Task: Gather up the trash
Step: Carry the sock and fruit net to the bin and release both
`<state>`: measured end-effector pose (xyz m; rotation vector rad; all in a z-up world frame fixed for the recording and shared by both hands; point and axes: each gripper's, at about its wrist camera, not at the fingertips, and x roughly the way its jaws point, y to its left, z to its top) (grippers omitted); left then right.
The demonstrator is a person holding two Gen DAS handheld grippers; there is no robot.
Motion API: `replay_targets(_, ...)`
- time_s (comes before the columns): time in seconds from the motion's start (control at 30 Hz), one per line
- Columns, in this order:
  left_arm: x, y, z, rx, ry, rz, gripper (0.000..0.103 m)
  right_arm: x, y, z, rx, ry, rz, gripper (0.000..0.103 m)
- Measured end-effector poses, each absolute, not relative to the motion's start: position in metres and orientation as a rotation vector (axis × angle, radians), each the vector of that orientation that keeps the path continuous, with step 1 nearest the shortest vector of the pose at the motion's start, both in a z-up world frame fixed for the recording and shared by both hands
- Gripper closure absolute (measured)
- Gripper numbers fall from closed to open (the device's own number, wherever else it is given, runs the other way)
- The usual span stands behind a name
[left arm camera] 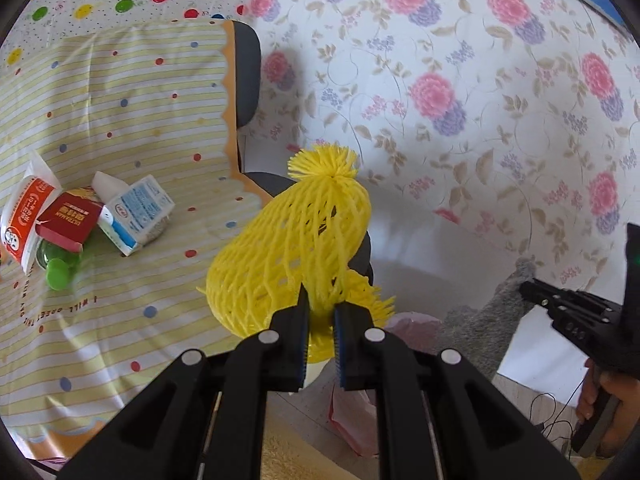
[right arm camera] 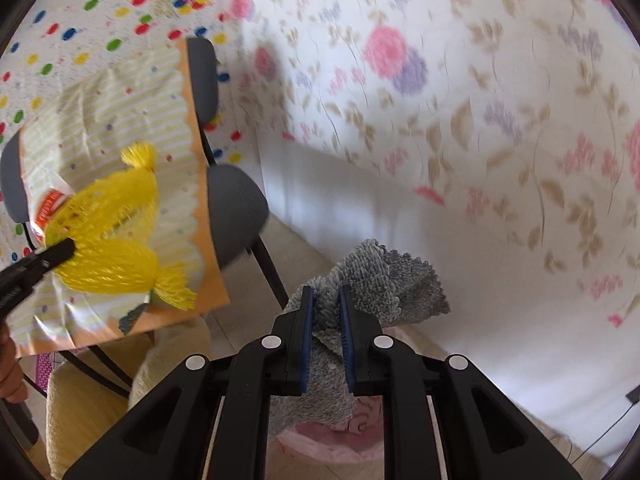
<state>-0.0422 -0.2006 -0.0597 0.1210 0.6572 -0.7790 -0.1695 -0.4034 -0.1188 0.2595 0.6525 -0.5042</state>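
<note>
The left gripper [left arm camera: 321, 312] is clenched on a yellow foam net [left arm camera: 296, 240]. The right gripper [right arm camera: 327, 312] has a grey cloth [right arm camera: 384, 280] between its pads, apparently grasped. A pink-lined bin [right arm camera: 332, 440] sits at 6 o'clock below the right gripper, directly under the cloth.

Step in hand, as judged: carrying both items to the bin for drop-off. More trash remains on the chair [left arm camera: 248, 76] at 9 o'clock in the left view: cartons [left arm camera: 136, 212], a packet [left arm camera: 28, 216] and a green bottle [left arm camera: 56, 268].

Next move: centre each load over the bin, release, then return to the chair.
</note>
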Motion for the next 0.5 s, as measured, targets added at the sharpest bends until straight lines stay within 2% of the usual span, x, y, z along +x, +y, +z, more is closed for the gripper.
replay_targets(0.17,-0.038,-0.204,-0.065,0.122,0.676,-0.781,0.095,-0.158,-0.414,-0.145,0.297,0.716,-0.496,0.067)
replay_targets(0.5,-0.063,-0.229,-0.055,0.166,0.655,-0.944,0.095,-0.165,-0.422,-0.134,0.330,0.654,-0.494,0.065)
